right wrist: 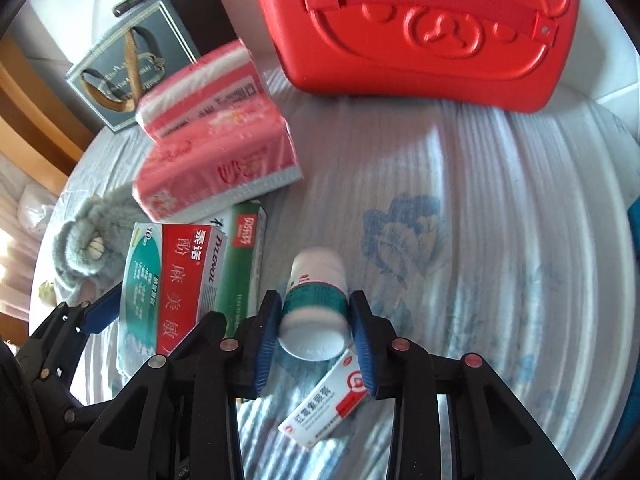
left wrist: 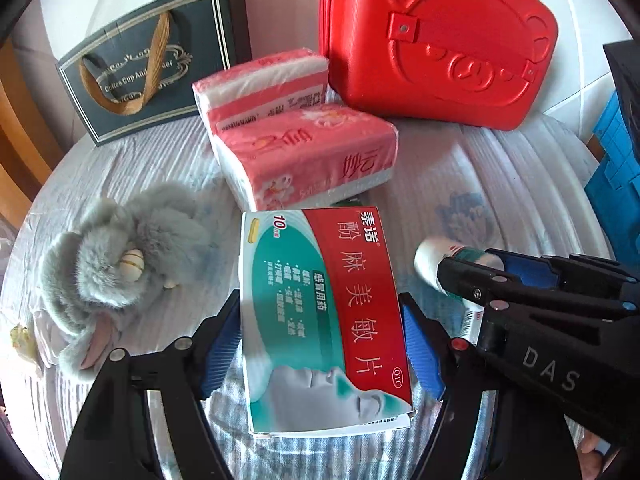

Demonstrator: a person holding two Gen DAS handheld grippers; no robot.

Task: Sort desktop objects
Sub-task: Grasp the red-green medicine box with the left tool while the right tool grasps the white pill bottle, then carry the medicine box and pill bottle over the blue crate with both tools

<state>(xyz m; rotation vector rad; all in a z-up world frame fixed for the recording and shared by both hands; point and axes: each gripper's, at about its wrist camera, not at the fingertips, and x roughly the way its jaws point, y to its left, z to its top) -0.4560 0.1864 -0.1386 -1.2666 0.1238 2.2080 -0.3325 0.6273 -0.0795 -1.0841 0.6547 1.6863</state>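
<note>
My left gripper [left wrist: 322, 316] is shut on a red, green and white medicine box [left wrist: 320, 312], held above the cloth; the box also shows in the right wrist view [right wrist: 168, 280]. My right gripper [right wrist: 316, 316] is shut on a white pill bottle [right wrist: 316, 304] with a green label, lifted off the cloth; the bottle also shows in the left wrist view [left wrist: 436, 260]. A small red and white ointment box [right wrist: 326, 398] lies under the bottle. A green box [right wrist: 244, 256] lies beside the medicine box.
A red case [left wrist: 440, 36] stands at the back. Two pink tissue packs [left wrist: 296, 132] are stacked in the middle. A dark gift bag [left wrist: 148, 64] stands back left. A grey plush toy [left wrist: 120, 268] lies at left. A blue crate [left wrist: 616, 160] is at right.
</note>
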